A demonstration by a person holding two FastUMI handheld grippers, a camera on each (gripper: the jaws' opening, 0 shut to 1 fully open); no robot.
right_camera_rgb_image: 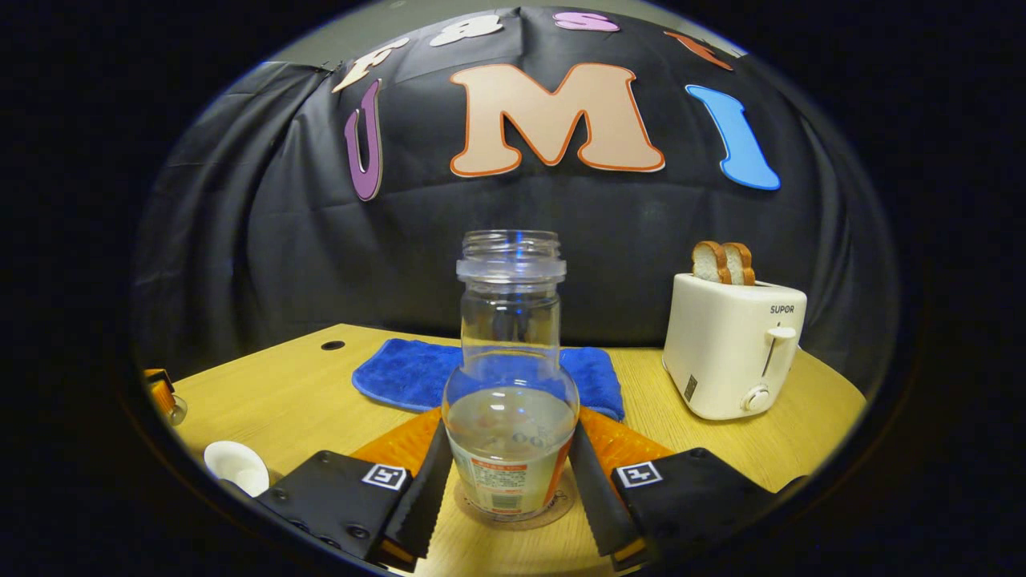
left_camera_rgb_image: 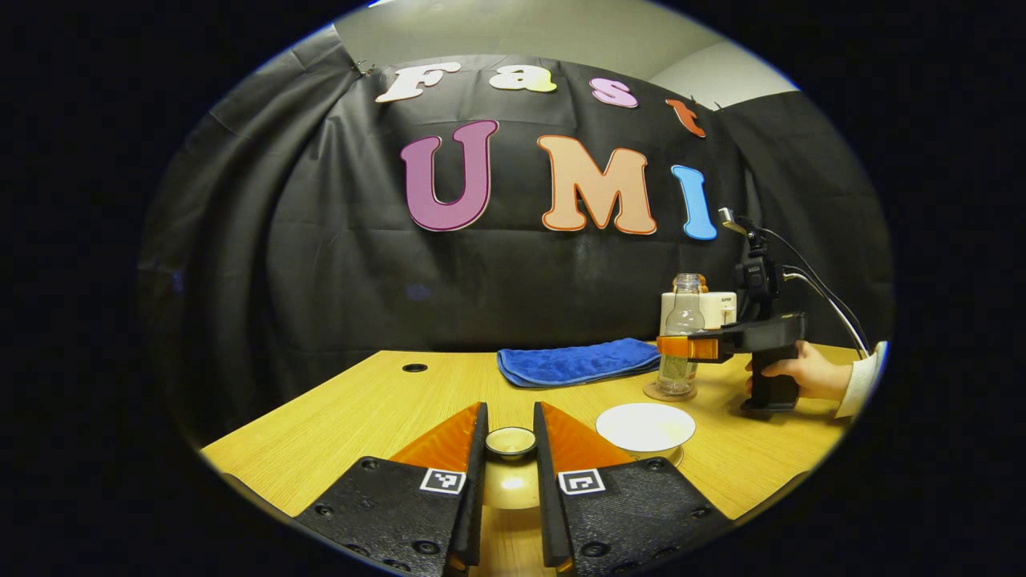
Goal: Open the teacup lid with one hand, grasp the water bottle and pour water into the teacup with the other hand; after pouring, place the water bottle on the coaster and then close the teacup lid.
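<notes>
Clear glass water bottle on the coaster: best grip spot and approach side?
Grip the clear glass water bottle on its wide lower body, just above the label, coming level from the near table edge as the right gripper does. It stands upright on the round coaster; the body is round, the neck narrow and open-topped, so a low side grip suits it best.

the table (right_camera_rgb_image: 288, 393) has a matt, pale wood-grain top. the water bottle (right_camera_rgb_image: 510, 385) is clear, glossy plastic or glass with a paper label. the towel (right_camera_rgb_image: 401, 373) is fuzzy blue cloth. the toaster (right_camera_rgb_image: 733, 349) looks like smooth cream plastic. the teacup (left_camera_rgb_image: 645, 427) is glossy white ceramic, and the lid (left_camera_rgb_image: 510, 441) is shiny too.
</notes>
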